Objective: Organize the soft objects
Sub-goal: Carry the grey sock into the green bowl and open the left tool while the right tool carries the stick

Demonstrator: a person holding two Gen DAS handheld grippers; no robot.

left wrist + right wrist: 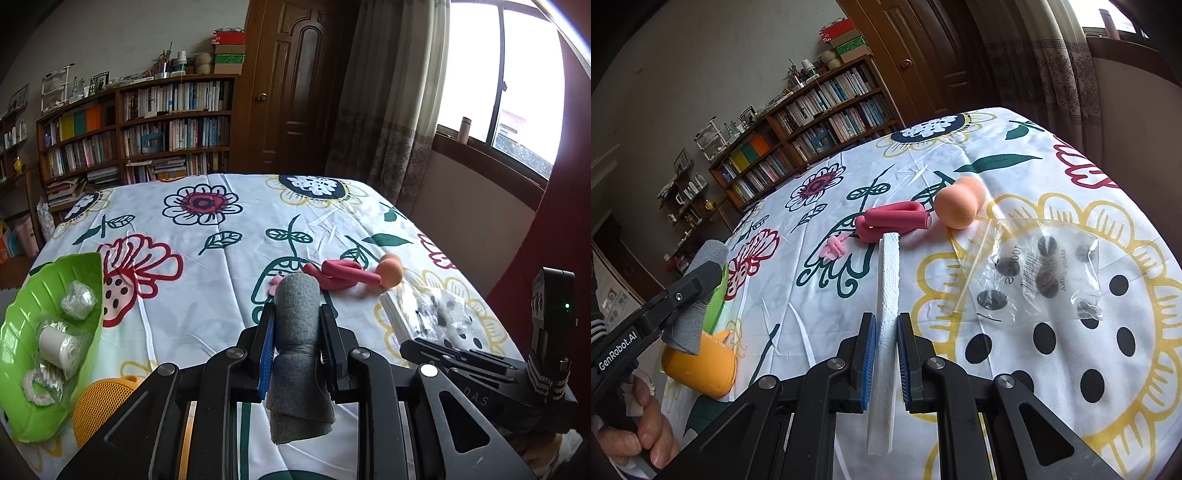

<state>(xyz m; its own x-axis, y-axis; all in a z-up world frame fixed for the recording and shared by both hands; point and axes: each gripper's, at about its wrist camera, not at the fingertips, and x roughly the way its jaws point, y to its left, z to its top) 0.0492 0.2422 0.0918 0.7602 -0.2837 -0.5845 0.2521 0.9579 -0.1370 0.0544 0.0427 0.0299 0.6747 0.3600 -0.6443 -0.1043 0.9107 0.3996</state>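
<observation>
My left gripper (297, 317) is shut on a rolled grey felt cloth (297, 332), held above the flowered tablecloth. My right gripper (886, 325) is shut on a thin white foam slab (888, 288) standing on edge. Ahead on the cloth lie a bent pink foam roller (890, 219), a peach makeup sponge (956, 206) and a small pink piece (833, 249). A green leaf-shaped tray (22, 332) at the left holds wrapped white rolls (59, 347). The grey felt (690, 317) shows again at the left in the right wrist view.
A clear zip bag (1038, 273) with dark small items lies right of the foam slab. A yellow round object (103, 402) sits beside the tray near the table's front edge. Bookshelves (147, 129), a door and a curtained window stand beyond the table. A hand (646, 432) grips the left tool.
</observation>
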